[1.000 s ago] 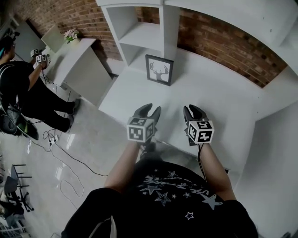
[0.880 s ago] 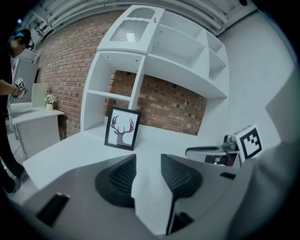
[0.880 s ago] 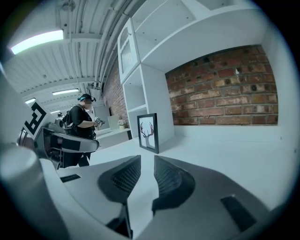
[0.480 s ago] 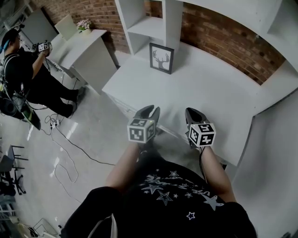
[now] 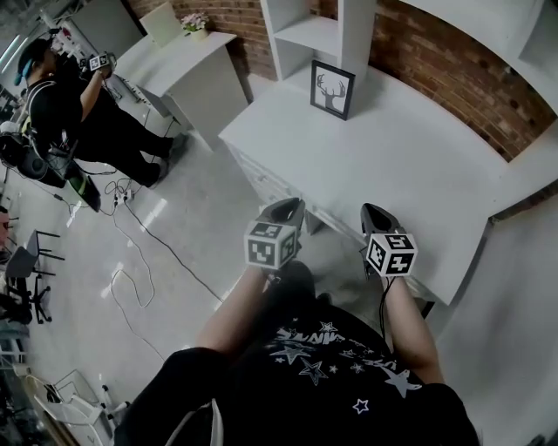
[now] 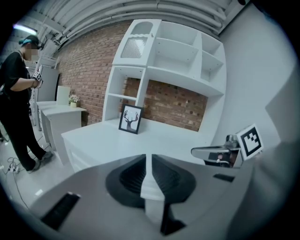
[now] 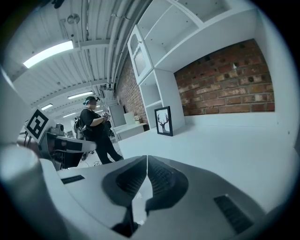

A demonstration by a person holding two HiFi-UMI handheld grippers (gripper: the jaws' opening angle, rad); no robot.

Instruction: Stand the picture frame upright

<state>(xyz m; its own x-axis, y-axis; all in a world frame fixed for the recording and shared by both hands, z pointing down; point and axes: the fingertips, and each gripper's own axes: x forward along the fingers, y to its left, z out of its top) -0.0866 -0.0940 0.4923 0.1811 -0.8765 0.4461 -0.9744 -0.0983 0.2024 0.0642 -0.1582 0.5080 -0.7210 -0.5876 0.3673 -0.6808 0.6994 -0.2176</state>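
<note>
The black picture frame (image 5: 332, 90) with a deer print stands upright at the far end of the white desk (image 5: 401, 174), against the shelf unit; it also shows in the left gripper view (image 6: 131, 119) and the right gripper view (image 7: 163, 121). Both grippers hang well short of it, near the desk's front edge. My left gripper (image 5: 289, 209) (image 6: 149, 159) has just been closing: only a narrow slit is left between its jaws, with nothing in it. My right gripper (image 5: 375, 214) (image 7: 146, 161) has also closed, and its jaws meet with nothing between them.
A white shelf unit (image 5: 321, 30) rises behind the frame against the brick wall. To the left are a second desk (image 5: 179, 65) with a flower pot (image 5: 194, 21), another person (image 5: 74, 109) holding grippers, and cables (image 5: 131, 287) on the floor.
Both grippers have drawn back from over the desk to its front edge, and the frame now sits farther away. Both pairs of jaws have closed. The frame has stayed upright.
</note>
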